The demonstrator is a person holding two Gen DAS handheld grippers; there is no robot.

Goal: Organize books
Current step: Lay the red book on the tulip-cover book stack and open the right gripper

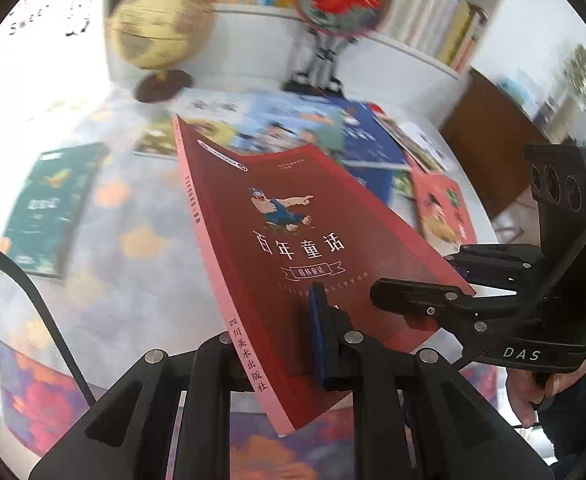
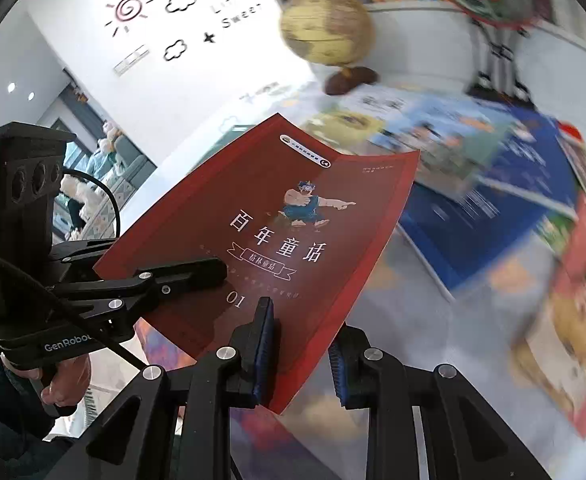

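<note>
Both grippers clamp the red book: left gripper (image 1: 285, 336) pinches its lower edge by the spine, right gripper (image 2: 301, 344) bites the opposite edge. The red book (image 1: 293, 240) hangs tilted in the air above a flowered table (image 1: 113, 272), where other books (image 1: 49, 208) lie flat. A globe (image 1: 157, 24) stands beyond, under a bookshelf (image 1: 425, 16).

left gripper (image 1: 289, 344) and right gripper (image 2: 301, 356): jaws clamped, angled downward, each held by a hand (image 2: 67, 376).
</note>
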